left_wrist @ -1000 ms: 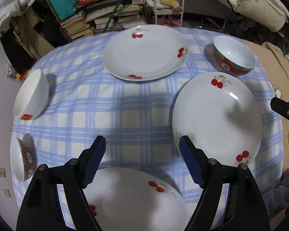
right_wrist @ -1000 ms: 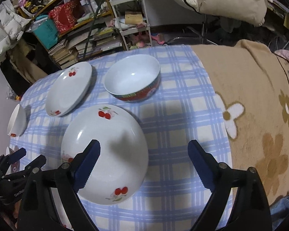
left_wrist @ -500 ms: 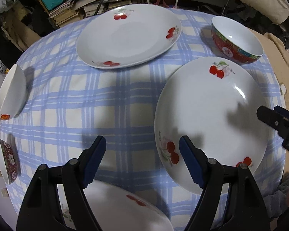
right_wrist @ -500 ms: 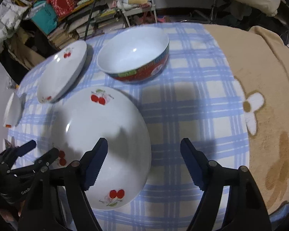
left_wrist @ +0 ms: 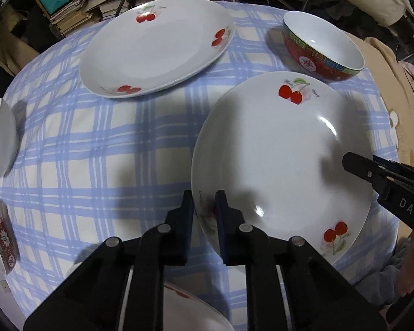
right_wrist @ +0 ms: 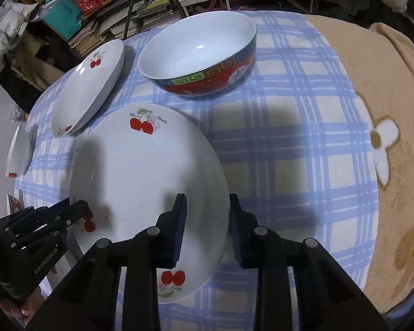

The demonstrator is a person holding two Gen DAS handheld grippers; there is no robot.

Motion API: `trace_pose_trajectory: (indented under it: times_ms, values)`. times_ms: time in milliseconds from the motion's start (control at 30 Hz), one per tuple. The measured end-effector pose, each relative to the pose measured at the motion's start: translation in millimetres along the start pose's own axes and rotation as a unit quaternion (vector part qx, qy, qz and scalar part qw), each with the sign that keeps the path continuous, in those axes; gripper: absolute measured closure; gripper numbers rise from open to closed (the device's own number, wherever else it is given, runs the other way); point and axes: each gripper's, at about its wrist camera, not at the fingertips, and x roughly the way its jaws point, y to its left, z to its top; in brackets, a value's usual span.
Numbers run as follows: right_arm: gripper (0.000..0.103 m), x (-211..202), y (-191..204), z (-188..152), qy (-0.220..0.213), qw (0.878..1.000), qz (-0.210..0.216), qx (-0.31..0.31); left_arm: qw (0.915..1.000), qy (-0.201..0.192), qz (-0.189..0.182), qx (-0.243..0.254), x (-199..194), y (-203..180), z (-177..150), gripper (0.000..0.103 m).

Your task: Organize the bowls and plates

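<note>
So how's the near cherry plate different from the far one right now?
The near cherry plate has both grippers closed around opposite edges: left gripper, right gripper. The far cherry plate lies untouched. The near one sits beside the red bowl; the far one is farther left. Both are white with red cherries.

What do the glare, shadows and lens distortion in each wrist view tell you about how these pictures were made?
Left wrist view: small bright glints sit on the near plate, the left gripper casts soft dark shadows on it, and the checked cloth bulges, fisheye-bent. Right wrist view: a glint lies inside the red bowl, and the right gripper shadows the plate; the corners go black.
</note>
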Motion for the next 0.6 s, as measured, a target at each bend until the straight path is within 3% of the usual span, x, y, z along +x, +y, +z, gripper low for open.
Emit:
trace_pose_trajectory:
  times_ms: [200,233,300,333,400,467,600]
  values:
    - [0.081,-13,-6,-3,-0.018,0.999,0.028,0.009,0.9999,0.003,-0.014,0.002,-9,9,1,0.088]
    - [0.081,-15,-6,-4,-0.019,0.999,0.032,0.008,0.9998,0.001,-0.021,0.002,-13,11,0,0.095]
    - [0.088,-21,-1,-6,-0.027,0.999,0.047,0.002,0.9944,-0.002,-0.105,0.004,-27,7,-1,0.098]
    - [0.089,-24,2,-8,-0.032,0.998,0.052,-0.004,0.9928,-0.012,-0.119,0.013,-36,1,-1,0.098]
    - [0.097,-25,14,-10,-0.034,0.999,0.024,-0.027,0.9958,-0.029,-0.076,0.04,-49,-19,1,0.098]
    - [0.095,-16,16,-8,-0.018,1.0,-0.003,-0.018,0.9967,-0.031,-0.061,0.044,-50,-25,5,0.098]
    - [0.096,-17,5,-4,-0.01,1.0,0.024,0.004,0.9992,-0.029,-0.016,0.022,-42,-14,5,0.096]
